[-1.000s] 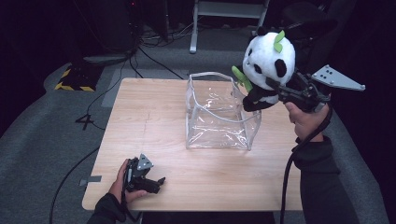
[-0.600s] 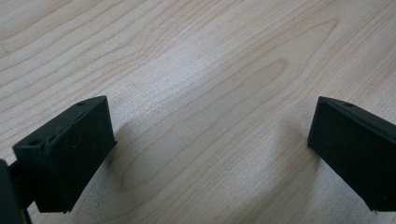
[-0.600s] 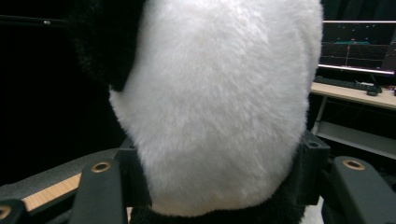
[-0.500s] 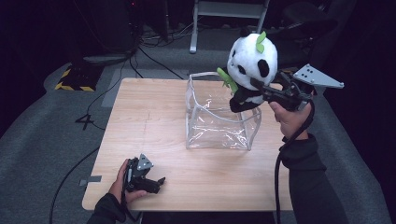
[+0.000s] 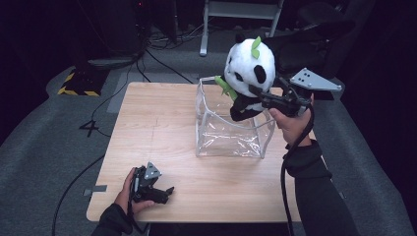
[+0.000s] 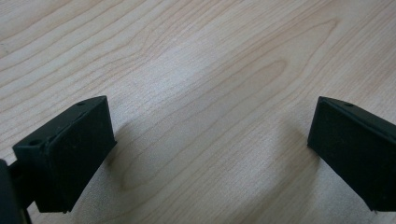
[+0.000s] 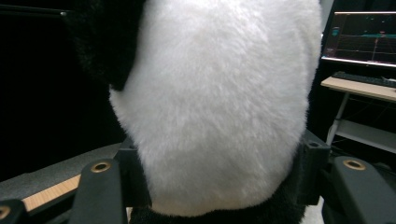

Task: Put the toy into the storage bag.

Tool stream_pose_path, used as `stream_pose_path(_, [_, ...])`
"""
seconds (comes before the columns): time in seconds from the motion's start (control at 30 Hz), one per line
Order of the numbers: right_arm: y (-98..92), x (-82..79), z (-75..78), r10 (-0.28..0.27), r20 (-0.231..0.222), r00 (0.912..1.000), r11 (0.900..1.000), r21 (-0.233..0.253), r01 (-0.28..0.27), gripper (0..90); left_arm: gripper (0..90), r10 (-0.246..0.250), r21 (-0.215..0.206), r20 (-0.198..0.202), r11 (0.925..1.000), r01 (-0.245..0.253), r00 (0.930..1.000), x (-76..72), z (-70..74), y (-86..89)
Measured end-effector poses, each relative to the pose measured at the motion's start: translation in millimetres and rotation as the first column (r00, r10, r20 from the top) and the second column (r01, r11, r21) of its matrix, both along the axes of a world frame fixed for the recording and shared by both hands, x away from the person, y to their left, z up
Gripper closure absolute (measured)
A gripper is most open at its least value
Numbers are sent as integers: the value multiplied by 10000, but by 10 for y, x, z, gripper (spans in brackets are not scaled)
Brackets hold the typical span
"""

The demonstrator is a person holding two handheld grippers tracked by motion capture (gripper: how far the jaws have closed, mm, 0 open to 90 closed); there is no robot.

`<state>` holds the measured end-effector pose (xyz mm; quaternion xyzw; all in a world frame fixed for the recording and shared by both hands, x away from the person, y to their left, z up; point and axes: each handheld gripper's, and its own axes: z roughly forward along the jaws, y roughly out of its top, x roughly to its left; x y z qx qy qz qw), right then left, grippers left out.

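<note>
A black-and-white panda plush (image 5: 247, 73) with green leaves hangs in the air over the right rear part of a clear plastic box (image 5: 231, 132). My right gripper (image 5: 255, 94) is shut on the plush's body from the right side. In the right gripper view the plush's white fur (image 7: 215, 102) sits squeezed between the two jaws. My left gripper (image 5: 166, 192) rests on the wooden table (image 5: 147, 123) near its front left edge. In the left gripper view its jaws stand wide apart over bare wood (image 6: 205, 93), so it is open.
The clear box stands open-topped at the middle right of the table. Cables (image 5: 162, 59) and a chair base (image 5: 236, 19) lie on the dark floor behind. A monitor (image 7: 359, 37) and a desk shelf show in the right gripper view.
My right gripper has carried the panda plush leftward and slightly down, from right of the box to above its right rear part. The left gripper has stayed still.
</note>
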<state>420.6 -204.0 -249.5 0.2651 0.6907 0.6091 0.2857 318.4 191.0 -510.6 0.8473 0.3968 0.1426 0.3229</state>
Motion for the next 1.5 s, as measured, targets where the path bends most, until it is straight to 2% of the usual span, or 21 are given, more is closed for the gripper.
stream_pose_path(0.33, [193,36,-83,211,-217,9995,9995,-231,-216,389,5,-3,-3,-4,10000,3,10000,-1,0,1])
stream_pose_path(0.53, [253,74,-143,88,-360,9993,9997,-209,-96,386,6,-10,-3,7,10000,10,10000,0,-1,2])
stream_pose_path(0.77, [295,162,-313,63,-907,9959,9994,-325,-93,376,5,-8,-5,8,10000,8,10000,0,-1,2])
stream_pose_path(1.07, [317,205,-440,-39,-1235,9923,9983,-578,-33,349,6,1,-6,-2,10000,-1,10000,-1,0,1])
stream_pose_path(1.4, [376,237,-558,-355,-1566,9870,9883,-1519,115,321,5,0,-8,-5,10000,0,10000,-1,0,1])
stream_pose_path(1.5, [384,260,-563,-447,-1853,9817,9818,-1895,89,308,5,0,-4,-6,10000,0,10000,-1,0,2])
